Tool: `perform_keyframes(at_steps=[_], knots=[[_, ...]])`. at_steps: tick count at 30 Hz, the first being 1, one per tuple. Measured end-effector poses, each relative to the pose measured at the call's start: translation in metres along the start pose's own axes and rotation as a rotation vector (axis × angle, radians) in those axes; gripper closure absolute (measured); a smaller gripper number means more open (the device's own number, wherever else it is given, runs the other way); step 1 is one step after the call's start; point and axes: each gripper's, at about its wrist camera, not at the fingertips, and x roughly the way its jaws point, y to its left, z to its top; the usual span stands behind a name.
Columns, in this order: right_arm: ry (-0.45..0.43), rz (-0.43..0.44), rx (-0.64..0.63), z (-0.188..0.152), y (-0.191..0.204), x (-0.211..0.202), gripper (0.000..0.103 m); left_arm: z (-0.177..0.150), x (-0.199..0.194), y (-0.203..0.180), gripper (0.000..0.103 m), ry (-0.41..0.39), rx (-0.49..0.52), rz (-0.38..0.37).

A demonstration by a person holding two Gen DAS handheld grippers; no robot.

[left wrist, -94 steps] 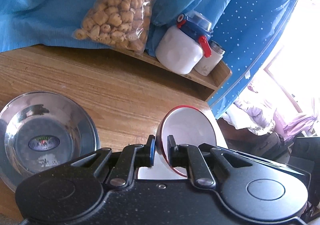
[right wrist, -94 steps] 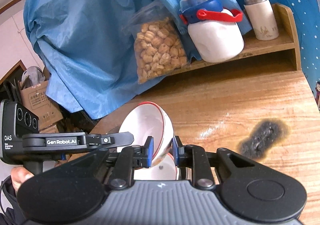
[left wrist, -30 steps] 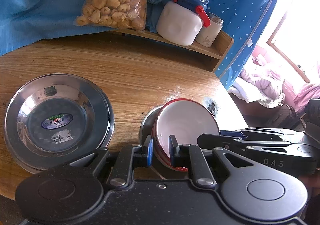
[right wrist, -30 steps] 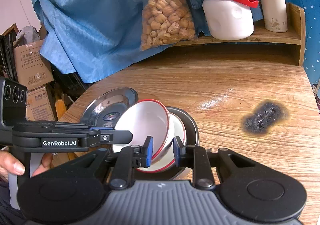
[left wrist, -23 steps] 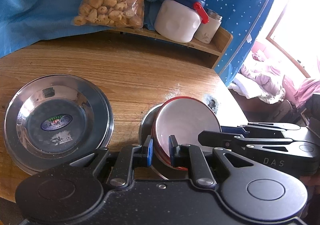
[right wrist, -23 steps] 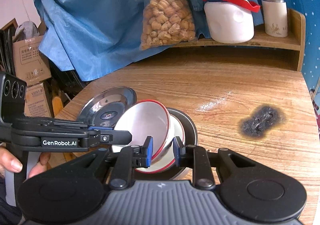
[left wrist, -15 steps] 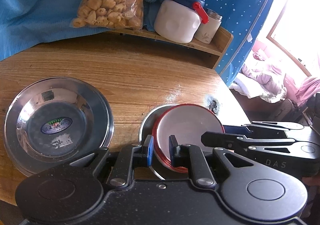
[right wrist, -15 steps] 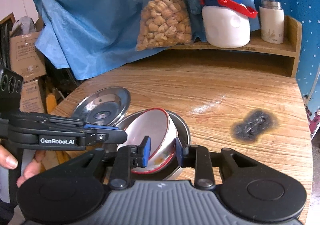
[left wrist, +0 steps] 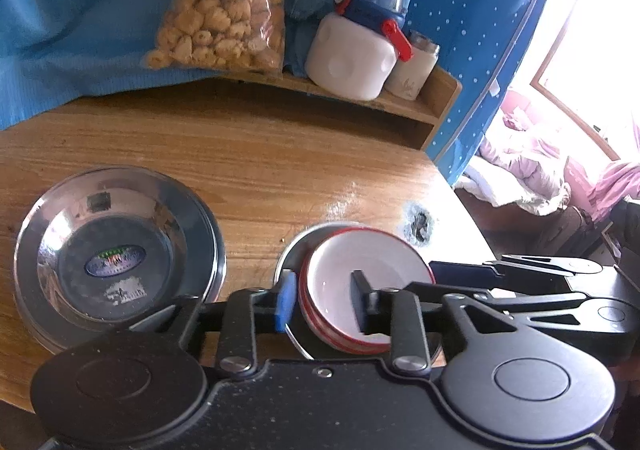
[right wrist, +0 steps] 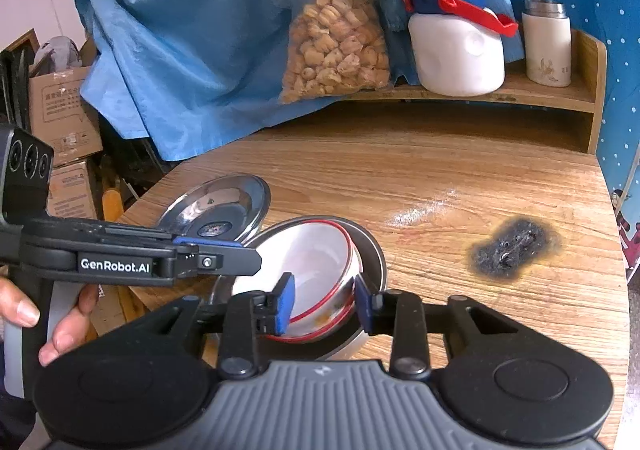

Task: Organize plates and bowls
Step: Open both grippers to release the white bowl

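While my left gripper [left wrist: 324, 302] and right gripper [right wrist: 325, 302] jaws spread off the red-rimmed bowl [left wrist: 360, 282], nested in a steel bowl [right wrist: 372, 250], it handles as rigid, slick, probably chippable enamel, so I pinch its rim.

The left hand-held gripper [left wrist: 322, 302] points down, and its jaws are opening. The right hand-held gripper [right wrist: 323, 304] points down beside it, jaws opening too. A bare hand [right wrist: 48, 326] holds the left one.

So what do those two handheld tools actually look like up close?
Each tool is matte black plastic with scissor-like linkage arms, silver pivot screws and round discs at the base. The left tool and right tool end in fingers with blue pads. White lettering reads GenRobot.AI on one side, DAS on another.
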Motion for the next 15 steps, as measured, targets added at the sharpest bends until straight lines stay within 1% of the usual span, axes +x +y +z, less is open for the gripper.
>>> perform_keyframes(at_steps=[1,2,3,4,5,6,7,8,9,11,15], knots=[[-0.006,-0.003,-0.002,0.001,0.0,-0.002,0.054,0.001,-0.002,0.0,0.062,-0.008,0.003,0.003],[-0.014,-0.006,-0.004,0.001,-0.001,-0.005,0.047,0.002,-0.004,0.0,0.056,-0.016,0.006,0.008],[-0.019,-0.01,-0.005,0.002,-0.001,-0.006,0.042,0.002,-0.006,-0.001,0.05,-0.024,0.01,0.013],[-0.025,-0.015,-0.006,0.003,-0.002,-0.008,0.04,0.003,-0.009,-0.001,0.036,-0.034,0.009,0.021],[-0.031,-0.021,-0.006,0.004,-0.004,-0.01,0.033,0.003,-0.011,-0.001,0.023,-0.045,0.005,0.029],[-0.038,-0.025,-0.004,0.005,-0.005,-0.012,0.027,0.004,-0.013,-0.001,0.018,-0.059,0.002,0.036],[-0.043,-0.029,0.0,0.006,-0.007,-0.013,0.023,0.004,-0.014,-0.001,0.01,-0.069,0.003,0.041],[-0.049,-0.034,0.005,0.007,-0.01,-0.015,0.014,0.005,-0.015,-0.001,0.002,-0.078,0.005,0.044],[-0.056,-0.039,0.011,0.007,-0.012,-0.016,0.007,0.005,-0.016,-0.001,0.001,-0.087,0.004,0.045],[-0.065,-0.049,0.019,0.008,-0.016,-0.018,0.001,0.006,-0.015,0.0,0.001,-0.092,-0.003,0.049],[-0.077,-0.099,0.019,0.005,-0.023,-0.019,0.0,0.005,-0.015,0.004,0.001,-0.096,-0.021,0.069]])
